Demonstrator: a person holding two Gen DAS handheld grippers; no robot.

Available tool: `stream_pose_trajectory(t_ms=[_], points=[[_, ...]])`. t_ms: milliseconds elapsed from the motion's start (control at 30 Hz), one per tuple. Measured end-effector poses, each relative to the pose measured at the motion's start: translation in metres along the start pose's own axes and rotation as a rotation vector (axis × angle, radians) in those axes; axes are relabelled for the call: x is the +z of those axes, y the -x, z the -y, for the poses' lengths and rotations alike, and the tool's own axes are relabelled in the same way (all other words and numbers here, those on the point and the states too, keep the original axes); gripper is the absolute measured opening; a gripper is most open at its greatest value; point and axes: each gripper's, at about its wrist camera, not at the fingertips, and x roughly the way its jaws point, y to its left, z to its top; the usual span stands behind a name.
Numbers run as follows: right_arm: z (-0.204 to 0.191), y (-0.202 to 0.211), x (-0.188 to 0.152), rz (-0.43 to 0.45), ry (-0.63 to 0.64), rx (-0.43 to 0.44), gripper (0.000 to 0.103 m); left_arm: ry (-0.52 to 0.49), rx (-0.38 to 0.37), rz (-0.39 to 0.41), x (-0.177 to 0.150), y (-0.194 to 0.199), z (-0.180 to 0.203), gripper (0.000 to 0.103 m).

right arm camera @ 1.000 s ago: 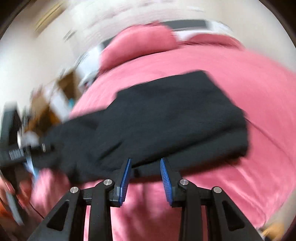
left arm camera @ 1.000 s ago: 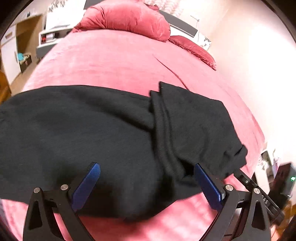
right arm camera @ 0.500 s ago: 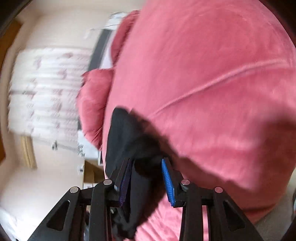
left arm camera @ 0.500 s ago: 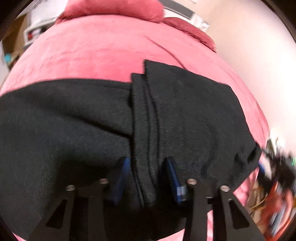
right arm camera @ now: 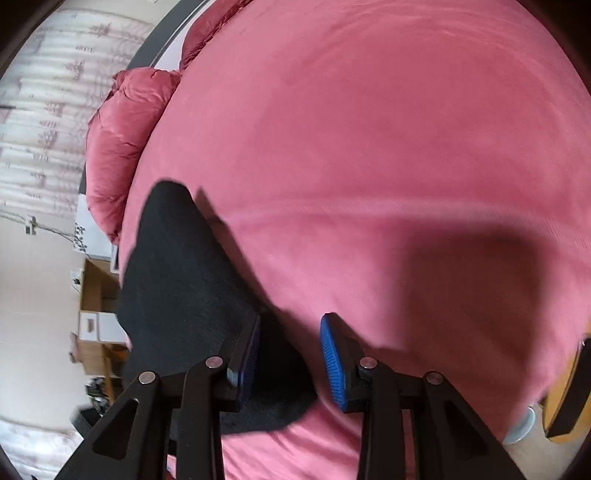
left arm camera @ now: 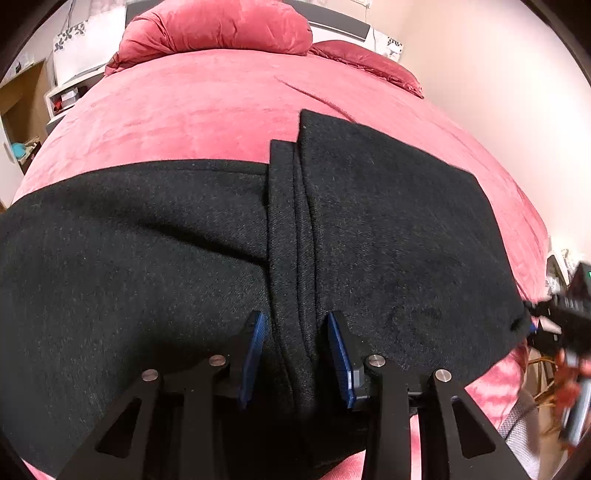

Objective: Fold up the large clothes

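The left gripper (left arm camera: 298, 354) has its blue-padded fingers (left arm camera: 255, 356) drawn in around a raised ridge of black cloth; its jaws have just been closing, and the bunched fold now sits pinched between the two pads. That ridge belongs to a large black garment (left arm camera: 147, 258) spread across a pink bed (left arm camera: 207, 107), where one flap of cloth overlaps another along a seam-like line running away from the fingers. The garment's far edge lies straight across the bedspread, and its right-hand corner reaches toward the side of the bed, where a blurred dark gripper body shows at the edge of the left wrist view. The right gripper (right arm camera: 291, 362) also has its jaws narrowed, closing a little just now; its left finger (right arm camera: 247, 365) lies against a corner of the same black garment (right arm camera: 184, 288), and cloth fills part of the gap, but the right pad stands clear over bare bedspread, so I cannot tell whether the cloth is truly pinched. In this view the garment rises as a dark tongue from the fingers up toward the left, with the pink bed (right arm camera: 369, 147) filling the rest and a soft shadow lying across it. Beyond the garment, pink pillows (left arm camera: 218, 29) sit at the head of the bed, and pale walls and shelving with small items stand around it.
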Motion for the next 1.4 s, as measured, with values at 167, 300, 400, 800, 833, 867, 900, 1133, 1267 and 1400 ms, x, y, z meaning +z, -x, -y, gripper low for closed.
stream_pose_trajectory(t_ms=[167, 300, 400, 800, 833, 867, 900, 1133, 1267, 1400], points=[[0.002, 0.010, -0.030, 0.053, -0.006, -0.009, 0.031, -0.052, 0.020, 0.059, 0.013, 0.024, 0.017, 0.036], [0.013, 0.013, -0.034, 0.057, -0.088, 0.053, 0.034, -0.175, -0.040, 0.158, 0.054, 0.045, 0.060, 0.062], [0.028, 0.019, -0.032, 0.029, -0.144, 0.119, 0.034, -0.300, -0.077, 0.172, 0.093, 0.032, 0.110, 0.085], [0.062, -0.002, -0.025, -0.104, -0.372, 0.417, 0.035, -0.617, -0.044, -0.177, 0.153, -0.135, 0.242, 0.097], [0.061, -0.004, -0.025, -0.110, -0.368, 0.419, 0.035, -0.623, -0.019, -0.189, 0.149, -0.143, 0.244, 0.100], [0.059, -0.005, -0.024, -0.116, -0.358, 0.413, 0.035, -0.607, -0.006, -0.209, 0.147, -0.151, 0.243, 0.095], [0.054, -0.004, -0.023, -0.119, -0.346, 0.406, 0.035, -0.584, -0.034, -0.217, 0.146, -0.152, 0.242, 0.085], [0.032, -0.003, -0.008, -0.092, -0.268, 0.346, 0.014, -0.603, -0.119, -0.071, 0.144, -0.097, 0.245, 0.014], [0.029, 0.014, -0.014, -0.033, -0.295, 0.419, 0.011, -0.435, -0.228, 0.039, 0.170, -0.047, 0.213, 0.014], [0.040, 0.018, -0.028, -0.026, -0.436, 0.516, 0.010, -0.406, -0.274, 0.068, 0.169, -0.026, 0.198, 0.013]])
